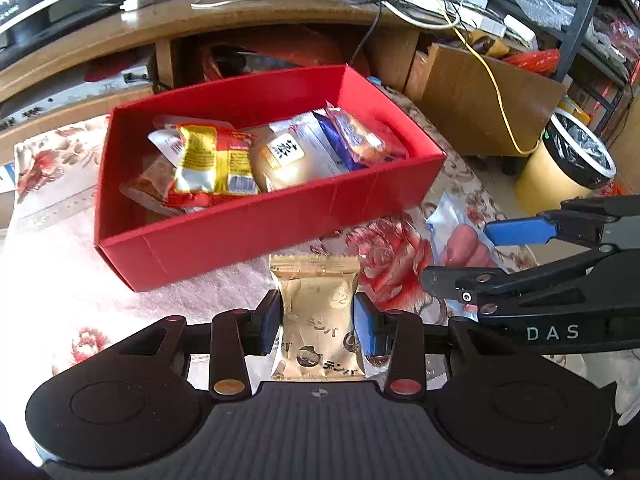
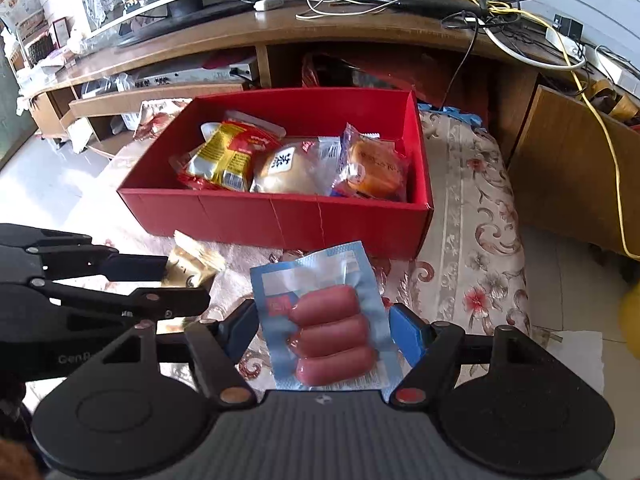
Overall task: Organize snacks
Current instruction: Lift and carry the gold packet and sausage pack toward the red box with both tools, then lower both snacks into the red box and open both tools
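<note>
My left gripper (image 1: 318, 326) is shut on a gold snack packet (image 1: 318, 320), held a little above the flowered cloth in front of the red box (image 1: 256, 236). My right gripper (image 2: 324, 330) is shut on a blue pack of three sausages (image 2: 326, 320), also short of the red box (image 2: 280, 216). In the box lie several snacks: a red-yellow bag (image 1: 208, 164), a round bun (image 1: 284, 162) and an orange cake in blue wrap (image 2: 374, 170). From the left wrist view the right gripper (image 1: 460, 254) shows at the right with the sausage pack (image 1: 460, 236). The right wrist view has the left gripper (image 2: 176, 280) at the left, holding the gold packet (image 2: 192, 266).
The box stands on a flowered cloth (image 2: 472, 248) before a wooden TV bench (image 2: 360, 28) strewn with cables. A cardboard panel (image 1: 480, 100) and a yellow bin (image 1: 568, 164) stand to the right. Tiled floor (image 2: 44, 184) lies to the left.
</note>
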Motion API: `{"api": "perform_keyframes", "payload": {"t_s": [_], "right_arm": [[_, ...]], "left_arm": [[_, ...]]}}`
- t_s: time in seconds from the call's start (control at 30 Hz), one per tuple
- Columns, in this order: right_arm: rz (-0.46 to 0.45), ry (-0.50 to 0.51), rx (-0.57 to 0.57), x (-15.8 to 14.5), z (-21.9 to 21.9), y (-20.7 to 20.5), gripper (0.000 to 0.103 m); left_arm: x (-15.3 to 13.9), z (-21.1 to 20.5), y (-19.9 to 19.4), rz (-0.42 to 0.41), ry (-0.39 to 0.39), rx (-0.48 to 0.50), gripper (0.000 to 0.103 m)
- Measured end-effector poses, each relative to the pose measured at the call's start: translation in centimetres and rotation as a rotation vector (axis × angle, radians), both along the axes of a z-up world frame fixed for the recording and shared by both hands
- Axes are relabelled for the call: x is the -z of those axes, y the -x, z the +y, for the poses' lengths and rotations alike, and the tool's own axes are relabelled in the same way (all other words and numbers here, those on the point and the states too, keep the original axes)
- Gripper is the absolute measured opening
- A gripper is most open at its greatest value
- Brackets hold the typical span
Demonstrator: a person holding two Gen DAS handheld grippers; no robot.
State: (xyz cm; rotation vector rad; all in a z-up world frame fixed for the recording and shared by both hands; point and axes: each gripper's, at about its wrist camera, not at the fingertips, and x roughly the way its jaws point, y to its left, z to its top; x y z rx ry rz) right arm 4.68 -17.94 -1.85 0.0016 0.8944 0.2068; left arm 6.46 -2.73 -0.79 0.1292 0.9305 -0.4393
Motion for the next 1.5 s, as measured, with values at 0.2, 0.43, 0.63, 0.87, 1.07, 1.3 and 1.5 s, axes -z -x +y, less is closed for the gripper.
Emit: {"api": "perform_keyframes", "payload": {"t_s": [0.2,0.43,0.63,0.87,1.07,1.3,1.5], "right_arm": [[-0.019,-0.012,0.011,-0.6,0.0,-0.5,0.062],[-0.044,-0.025,0.015,-1.4,0.0,-1.0,0.062],[-0.079,-0.042,0.024,-2.5,-0.2,-1.6,0.062],[-0.110,-0.063,0.037,-3.6,-0.3,-3.5,0.062],[-0.125,-0.079,0.052,-3.9,-0.4,-6.1,0.062],[-0.115,-0.085,0.069,-3.1,-0.7,-9.5,0.062],[-0.084,-0.086,0.073,-1.8,-0.8,-11.8,0.062]], "left_arm": [[-0.8,0.0,-0.3,-0.035,0.002,-0.017,0.044],[-1.5,0.2,-0.7,-0.056,0.024,-0.033,0.042],[-2.5,0.2,-1.1,-0.086,0.046,-0.047,0.041],[-3.6,0.2,-2.9,-0.106,0.066,-0.069,0.041],[-4.2,-0.1,-5.0,-0.126,0.064,-0.085,0.038],[-3.7,-0.6,-8.1,-0.130,0.040,-0.115,0.038],[-2.7,-1.0,-10.0,-0.118,0.013,-0.132,0.038]]}}
